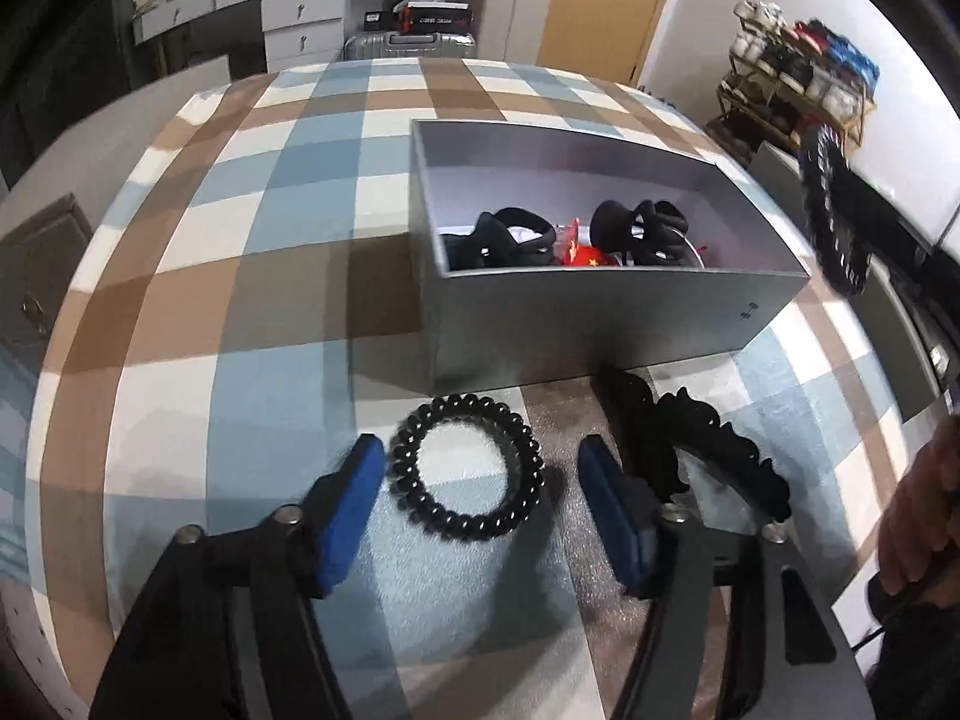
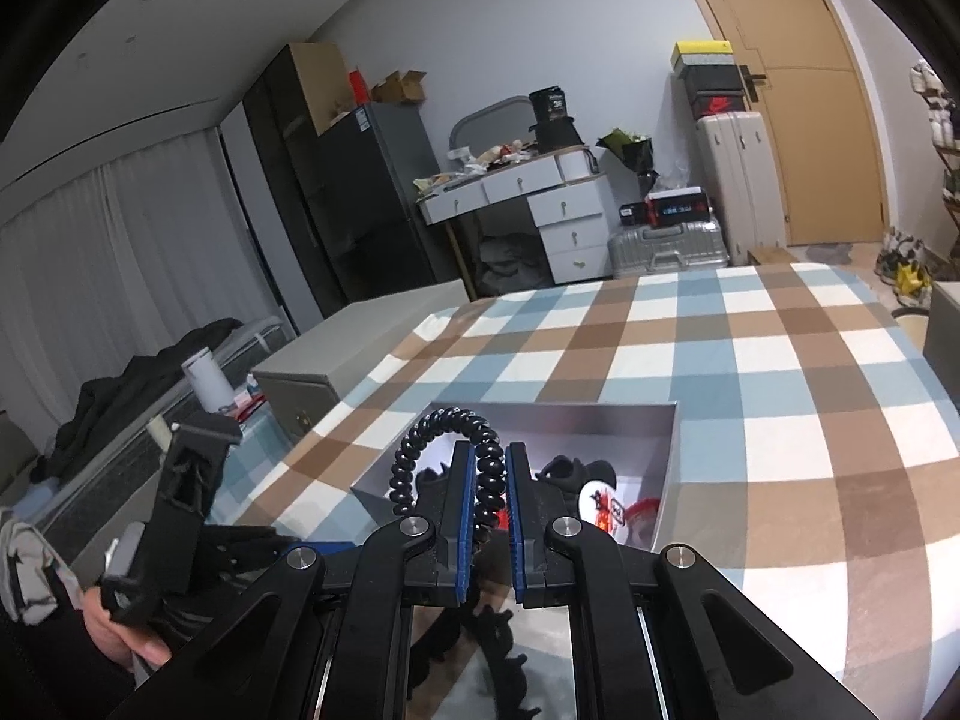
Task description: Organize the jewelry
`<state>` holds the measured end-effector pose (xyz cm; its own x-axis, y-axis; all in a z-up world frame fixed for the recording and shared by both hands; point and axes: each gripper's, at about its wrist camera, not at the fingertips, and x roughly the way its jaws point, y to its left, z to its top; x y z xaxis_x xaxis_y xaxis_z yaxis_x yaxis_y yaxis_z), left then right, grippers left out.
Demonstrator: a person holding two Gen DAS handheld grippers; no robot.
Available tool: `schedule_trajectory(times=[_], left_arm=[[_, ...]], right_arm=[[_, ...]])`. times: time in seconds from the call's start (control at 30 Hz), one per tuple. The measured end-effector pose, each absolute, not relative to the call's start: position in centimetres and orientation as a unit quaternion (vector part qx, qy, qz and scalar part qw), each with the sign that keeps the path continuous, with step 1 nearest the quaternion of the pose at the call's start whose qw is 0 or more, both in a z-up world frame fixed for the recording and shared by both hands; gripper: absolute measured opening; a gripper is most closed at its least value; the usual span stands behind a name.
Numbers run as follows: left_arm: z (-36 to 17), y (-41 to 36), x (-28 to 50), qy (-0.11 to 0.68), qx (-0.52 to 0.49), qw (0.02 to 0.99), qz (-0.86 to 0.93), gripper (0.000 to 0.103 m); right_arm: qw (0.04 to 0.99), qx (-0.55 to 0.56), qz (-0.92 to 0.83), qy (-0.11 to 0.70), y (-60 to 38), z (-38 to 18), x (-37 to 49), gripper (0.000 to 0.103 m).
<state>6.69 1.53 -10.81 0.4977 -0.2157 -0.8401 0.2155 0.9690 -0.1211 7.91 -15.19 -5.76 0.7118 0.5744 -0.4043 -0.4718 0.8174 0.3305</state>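
Left gripper (image 1: 480, 474) astride coil tie (image 1: 467, 468), beside scrunchie (image 1: 720, 456).

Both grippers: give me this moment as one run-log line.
left gripper: open, straddling spiral hair tie on table | right gripper: shut on another coil tie, above grey box | box: holds black scrunchies

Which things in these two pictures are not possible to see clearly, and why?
- Box contents: the near wall hides the lower part in the left wrist view; the right tool covers some in the right wrist view.
- Spiral hair tie at the right: motion-blurred in the left wrist view.
- Black wavy piece: partly behind a left tool finger.
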Motion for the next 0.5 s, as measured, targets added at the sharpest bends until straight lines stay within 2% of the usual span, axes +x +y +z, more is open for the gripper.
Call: schedule_trajectory(times=[0.17, 0.2, 0.27, 0.33, 0.5], left_arm=[[-11.1, 1.0, 5.8, 0.473, 0.062, 0.871, -0.114, 0.064], [-11.1, 1.3, 5.8, 0.474, 0.057, 0.871, -0.111, 0.059], [-11.0, 1.9, 5.7, 0.475, 0.057, 0.871, -0.110, 0.043], [-10.8, 2.4, 5.8, 0.480, 0.051, 0.869, -0.109, 0.035], [-10.1, 3.7, 5.4, 0.482, 0.024, 0.871, -0.098, 0.032]], right_arm=[[0.920, 0.097, 0.284, 0.250, -14.9, -5.7, 7.9, 0.009], [0.921, 0.095, 0.284, 0.250, -14.8, -5.8, 7.9, 0.009], [0.921, 0.094, 0.283, 0.252, -14.8, -5.8, 8.0, 0.009], [0.920, 0.097, 0.284, 0.254, -14.8, -5.9, 7.9, 0.009], [0.919, 0.106, 0.283, 0.253, -15.0, -6.0, 7.9, 0.009]])
